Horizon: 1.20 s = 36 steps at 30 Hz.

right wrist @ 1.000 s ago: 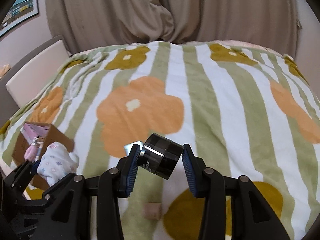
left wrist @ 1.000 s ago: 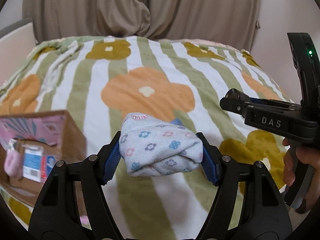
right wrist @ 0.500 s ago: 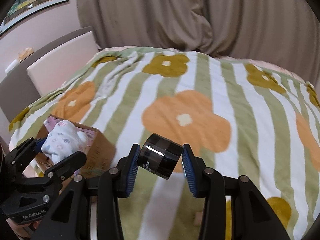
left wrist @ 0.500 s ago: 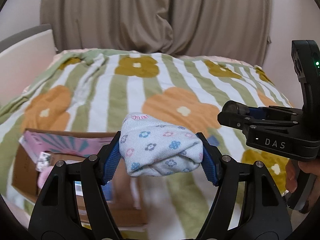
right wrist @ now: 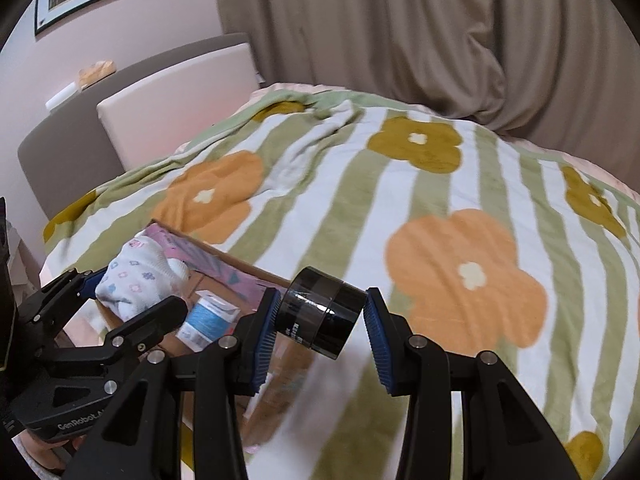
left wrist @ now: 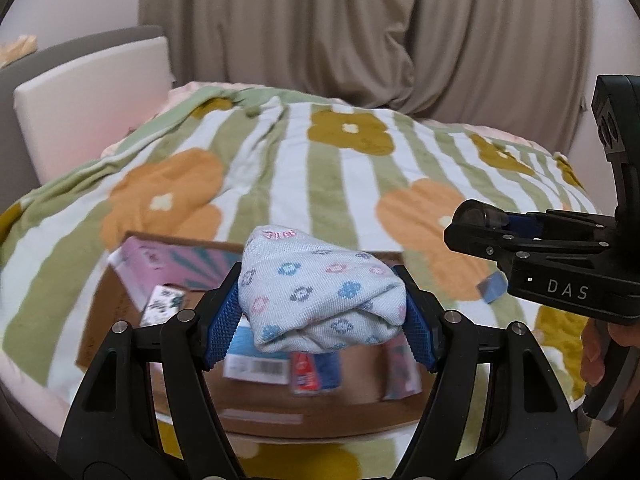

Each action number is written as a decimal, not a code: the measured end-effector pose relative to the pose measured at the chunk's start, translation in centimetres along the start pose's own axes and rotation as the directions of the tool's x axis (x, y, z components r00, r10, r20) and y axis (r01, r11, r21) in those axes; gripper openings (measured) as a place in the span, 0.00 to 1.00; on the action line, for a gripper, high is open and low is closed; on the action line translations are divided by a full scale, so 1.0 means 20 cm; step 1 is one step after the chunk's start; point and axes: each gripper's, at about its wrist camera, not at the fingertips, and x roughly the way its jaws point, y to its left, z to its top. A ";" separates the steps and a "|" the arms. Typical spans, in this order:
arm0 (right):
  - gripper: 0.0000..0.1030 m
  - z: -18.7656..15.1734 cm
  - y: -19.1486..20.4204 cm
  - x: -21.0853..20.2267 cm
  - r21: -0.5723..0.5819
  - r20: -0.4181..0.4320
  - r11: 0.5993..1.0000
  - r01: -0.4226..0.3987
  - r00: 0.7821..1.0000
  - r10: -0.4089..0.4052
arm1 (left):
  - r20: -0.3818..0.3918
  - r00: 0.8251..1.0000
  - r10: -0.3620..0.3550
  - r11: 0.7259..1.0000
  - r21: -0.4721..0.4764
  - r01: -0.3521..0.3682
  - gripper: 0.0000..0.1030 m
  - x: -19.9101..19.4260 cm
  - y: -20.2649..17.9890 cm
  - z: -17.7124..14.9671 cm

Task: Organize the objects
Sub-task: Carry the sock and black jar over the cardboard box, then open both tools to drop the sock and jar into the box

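Observation:
My left gripper (left wrist: 320,320) is shut on a rolled white sock bundle (left wrist: 320,292) with small pink and blue flowers, held in the air above an open cardboard box (left wrist: 104,312). The same sock bundle (right wrist: 138,280) shows at the left of the right wrist view. My right gripper (right wrist: 324,316) is shut on a short black jar (right wrist: 322,312) lying sideways between the blue pads, hanging just right of the cardboard box (right wrist: 236,268). The black jar (left wrist: 476,216) peeks out at the gripper's tip in the left wrist view.
The box holds a pink package (left wrist: 152,260), a blue-and-white pack (right wrist: 204,320) and other small packets. It sits on a bed with a green-striped flower blanket (right wrist: 400,184). A small blue item (left wrist: 490,288) lies on the blanket. A padded headboard (left wrist: 92,96) and beige curtains (left wrist: 360,28) stand behind.
Both grippers have swung left together, still holding sock and jar. The box, earlier at the left edge, now lies under the left gripper and beside the right one.

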 end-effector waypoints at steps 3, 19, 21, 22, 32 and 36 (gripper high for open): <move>0.38 0.01 0.08 0.07 -0.013 -0.017 1.000 -0.017 1.000 0.017 | -0.012 1.000 0.023 1.000 -0.020 -0.023 0.66 0.00 0.12 -0.03; 0.38 -0.02 0.44 0.44 -0.036 -0.136 0.996 -0.080 0.988 0.075 | -0.094 0.992 0.081 0.987 -0.130 -0.093 0.66 0.09 0.63 -0.26; 0.38 -0.04 0.45 0.47 -0.030 -0.144 0.996 -0.085 0.986 0.079 | -0.105 0.992 0.076 0.986 -0.137 -0.090 0.66 0.11 0.65 -0.28; 0.38 -0.04 0.47 0.49 -0.027 -0.149 0.996 -0.085 0.986 0.080 | -0.110 0.991 0.075 0.986 -0.139 -0.090 0.66 0.12 0.66 -0.29; 0.38 -0.10 0.51 0.60 0.011 -0.177 0.997 -0.074 0.981 0.075 | -0.126 0.990 0.065 0.989 -0.125 -0.081 0.66 0.17 0.67 -0.33; 0.38 -0.08 0.48 0.61 0.041 -0.179 0.996 -0.085 0.980 0.091 | -0.139 0.989 0.058 0.990 -0.119 -0.075 0.66 0.20 0.66 -0.33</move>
